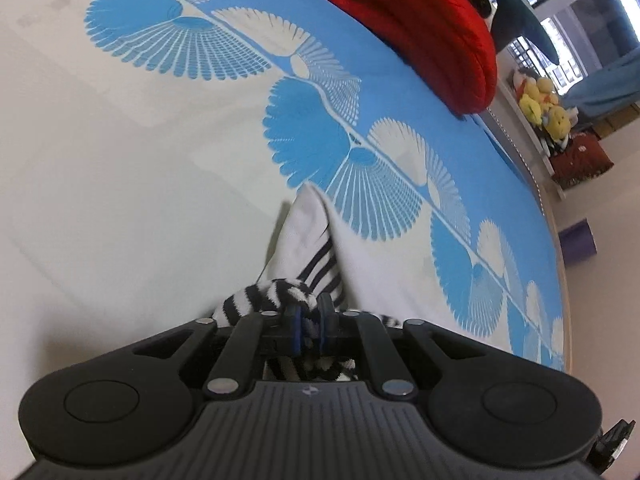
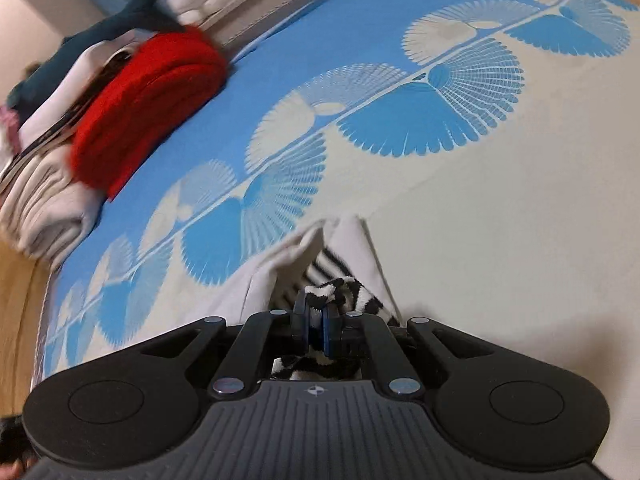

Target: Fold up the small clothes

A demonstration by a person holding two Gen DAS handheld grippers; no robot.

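Note:
A small white garment with a black-and-white striped edge (image 1: 304, 240) hangs over the bed. My left gripper (image 1: 309, 312) is shut on its striped edge (image 1: 264, 300), and the white cloth drapes forward from the jaws. In the right wrist view the same garment (image 2: 352, 248) hangs from my right gripper (image 2: 316, 312), which is shut on the striped edge (image 2: 340, 292). Both grippers hold the garment lifted above the bedsheet. The rest of the garment is hidden below the gripper bodies.
The bed has a cream and blue fan-patterned sheet (image 1: 140, 152). A red folded cloth (image 1: 432, 28) tops a stack of folded clothes (image 2: 52, 200) at the bed's far edge. A shelf with yellow plush toys (image 1: 544, 108) stands beyond the bed.

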